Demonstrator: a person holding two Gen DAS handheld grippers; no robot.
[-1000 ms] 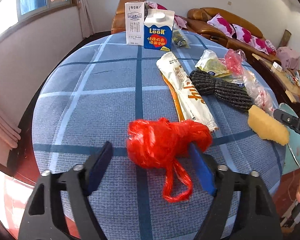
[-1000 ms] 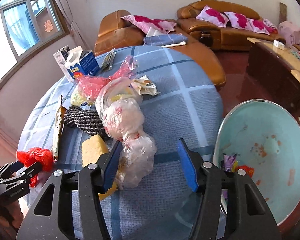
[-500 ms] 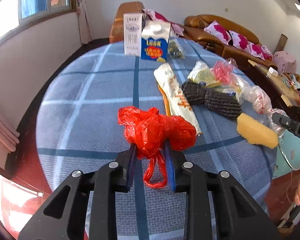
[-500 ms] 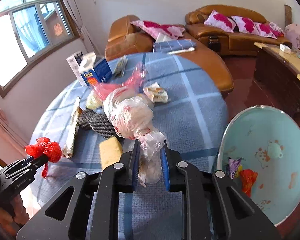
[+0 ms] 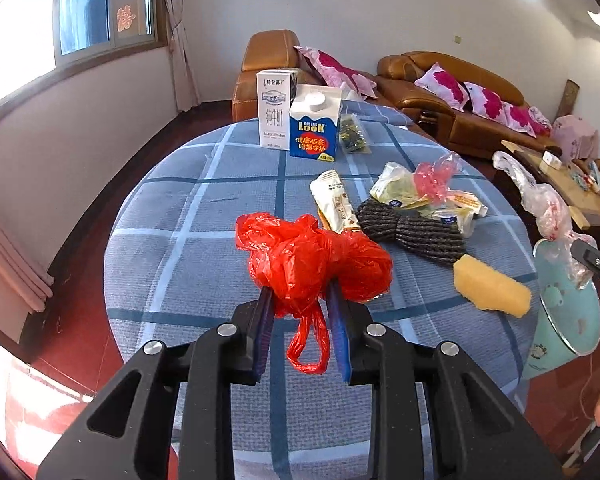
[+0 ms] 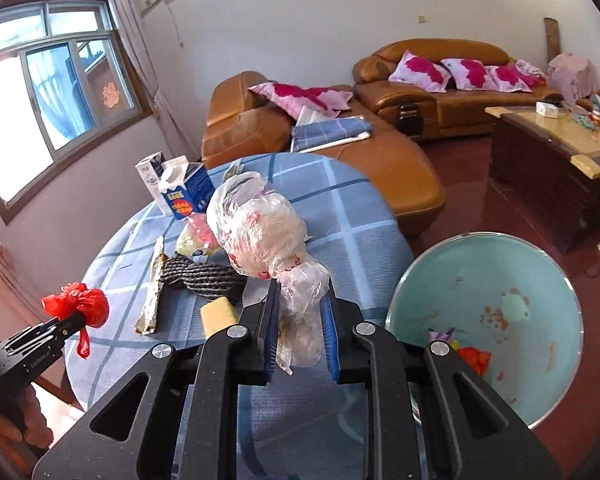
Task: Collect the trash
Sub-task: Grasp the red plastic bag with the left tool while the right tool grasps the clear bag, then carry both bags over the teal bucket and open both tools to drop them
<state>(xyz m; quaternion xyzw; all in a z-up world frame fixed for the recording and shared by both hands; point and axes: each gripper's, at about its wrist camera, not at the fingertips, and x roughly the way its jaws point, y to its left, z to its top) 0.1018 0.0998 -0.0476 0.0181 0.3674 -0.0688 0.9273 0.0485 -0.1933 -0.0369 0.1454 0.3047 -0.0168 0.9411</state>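
Note:
My left gripper point(image 5: 300, 300) is shut on a crumpled red plastic bag point(image 5: 312, 260), lifted off the blue checked tablecloth point(image 5: 204, 208); its loop hangs between the fingers. From the right wrist view the same red bag point(image 6: 78, 306) shows at the far left. My right gripper point(image 6: 300, 304) is shut on a clear plastic bag point(image 6: 260, 228) with pale contents, held above the table edge. A teal trash bin point(image 6: 500, 288) stands on the floor just right of it, with some wrappers inside.
On the table lie a long snack wrapper point(image 5: 334, 204), a dark knitted bundle point(image 5: 412, 228), a yellow sponge point(image 5: 492, 288), small packets with pink plastic point(image 5: 428, 184) and two milk cartons point(image 5: 312, 128). Brown sofas and a wooden coffee table point(image 6: 560, 148) stand beyond.
Both grippers closed on their bags, the left on the red one, the right on the clear one, and both lifted them off the table. The right gripper moved toward the bin.

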